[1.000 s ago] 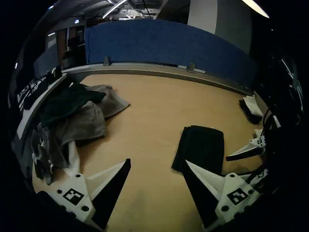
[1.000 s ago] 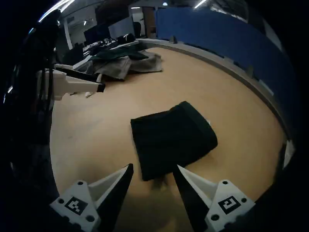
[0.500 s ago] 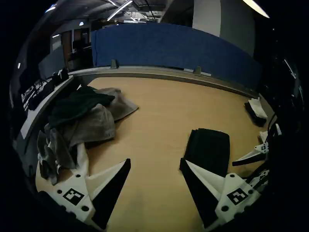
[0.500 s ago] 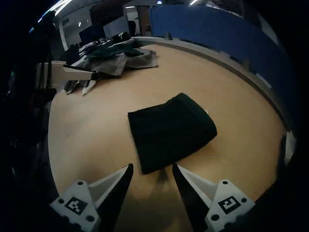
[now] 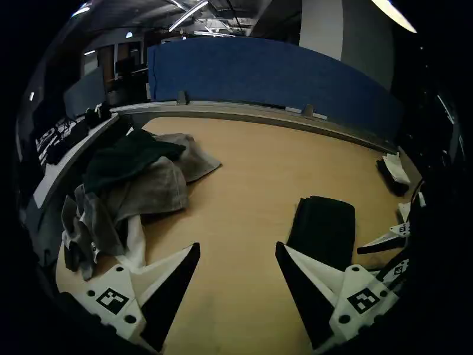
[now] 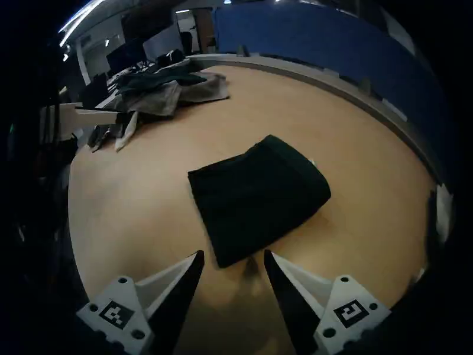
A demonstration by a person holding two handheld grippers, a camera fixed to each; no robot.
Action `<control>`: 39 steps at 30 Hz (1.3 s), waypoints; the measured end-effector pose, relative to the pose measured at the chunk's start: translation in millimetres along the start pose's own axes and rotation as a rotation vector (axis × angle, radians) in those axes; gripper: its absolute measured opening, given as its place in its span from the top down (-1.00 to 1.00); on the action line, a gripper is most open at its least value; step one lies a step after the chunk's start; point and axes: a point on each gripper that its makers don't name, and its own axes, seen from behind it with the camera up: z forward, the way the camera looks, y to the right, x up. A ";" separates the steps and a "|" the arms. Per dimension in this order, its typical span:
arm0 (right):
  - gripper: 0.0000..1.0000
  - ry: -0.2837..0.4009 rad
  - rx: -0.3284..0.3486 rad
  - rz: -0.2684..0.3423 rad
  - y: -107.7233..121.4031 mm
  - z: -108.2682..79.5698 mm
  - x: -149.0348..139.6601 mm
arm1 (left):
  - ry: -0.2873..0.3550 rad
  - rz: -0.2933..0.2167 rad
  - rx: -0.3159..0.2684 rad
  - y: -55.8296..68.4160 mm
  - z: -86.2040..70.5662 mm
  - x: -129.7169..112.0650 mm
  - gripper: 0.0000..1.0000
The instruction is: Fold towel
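We have drawn both back. The right hand-held gripper (image 6: pixel 233 252) now hangs open and empty at the near edge of the folded black towel (image 6: pixel 257 198), which lies flat on the table (image 6: pixel 366 195). The left hand-held gripper (image 5: pixel 236 245), open too with nothing between its fingers, has swung toward the heap of unfolded towels (image 5: pixel 130 171) at the far left. We judge this towel finished and the next one due.

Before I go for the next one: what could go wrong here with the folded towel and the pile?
1. The open right claw is at the near corner of the folded black towel; pushing forward could snag it and undo the fold.
2. The pile of towels is tangled near the table edge; pulling one with the left claw may drag others off.
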 end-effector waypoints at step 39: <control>-0.23 -0.021 -0.122 0.174 -4.3 13.6 -12.7 | -0.020 0.072 -0.058 -16.5 -26.3 -16.9 -0.89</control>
